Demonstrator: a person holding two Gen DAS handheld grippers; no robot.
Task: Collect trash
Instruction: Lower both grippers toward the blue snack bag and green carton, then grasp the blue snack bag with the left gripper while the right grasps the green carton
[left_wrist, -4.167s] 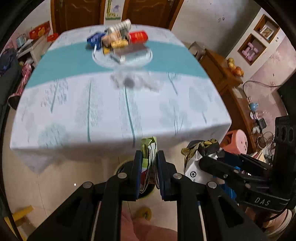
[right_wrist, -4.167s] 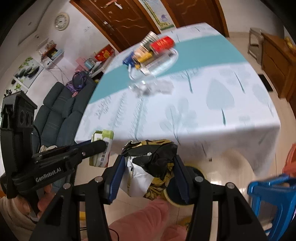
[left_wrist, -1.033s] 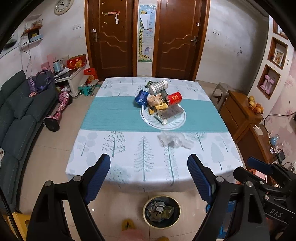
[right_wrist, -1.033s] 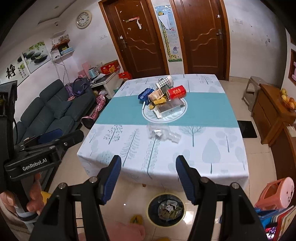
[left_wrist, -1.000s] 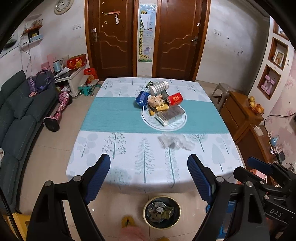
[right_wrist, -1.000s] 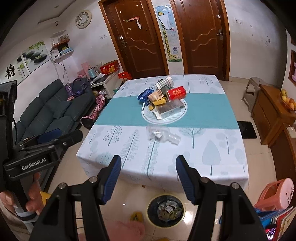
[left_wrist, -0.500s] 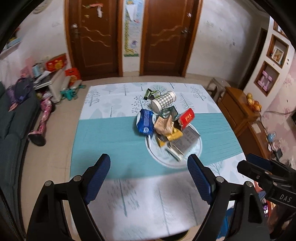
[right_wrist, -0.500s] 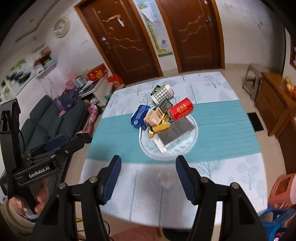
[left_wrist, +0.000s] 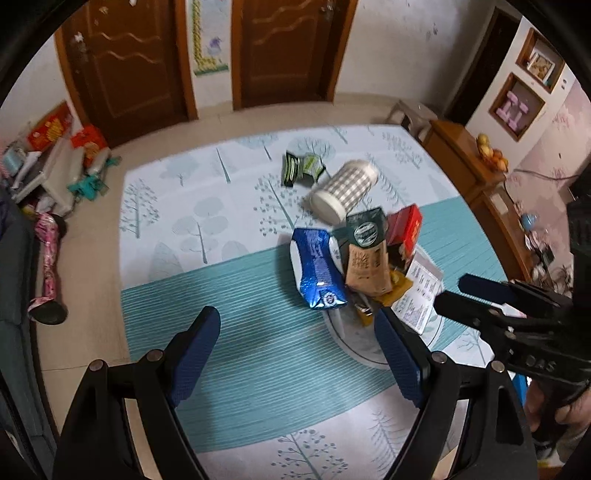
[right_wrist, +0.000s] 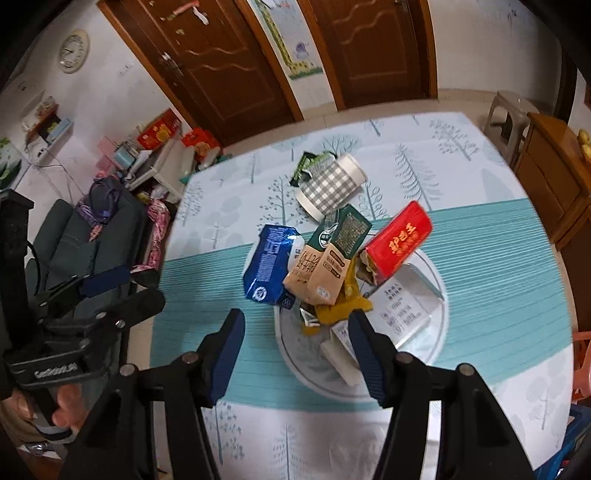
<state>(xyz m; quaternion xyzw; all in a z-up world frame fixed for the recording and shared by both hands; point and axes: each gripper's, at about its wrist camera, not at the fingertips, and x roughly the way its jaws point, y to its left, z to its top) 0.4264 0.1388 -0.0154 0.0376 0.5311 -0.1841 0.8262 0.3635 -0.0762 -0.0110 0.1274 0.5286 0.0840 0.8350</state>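
Holding: plate (right_wrist: 437, 325) | contents: blue pouch (right_wrist: 267, 264), red box (right_wrist: 400, 240)

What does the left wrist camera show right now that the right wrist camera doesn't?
Only the left wrist view shows wall shelves and fruit on a wooden cabinet. Only the right wrist view shows a wall clock and a dark sofa. Both show the plate piled with wrappers, the blue packet, the red box, the checked cup, and open, empty jaws.

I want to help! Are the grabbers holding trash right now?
Left gripper: open, holding nothing.
Right gripper: open, holding nothing; its fingers have just been closing a little.
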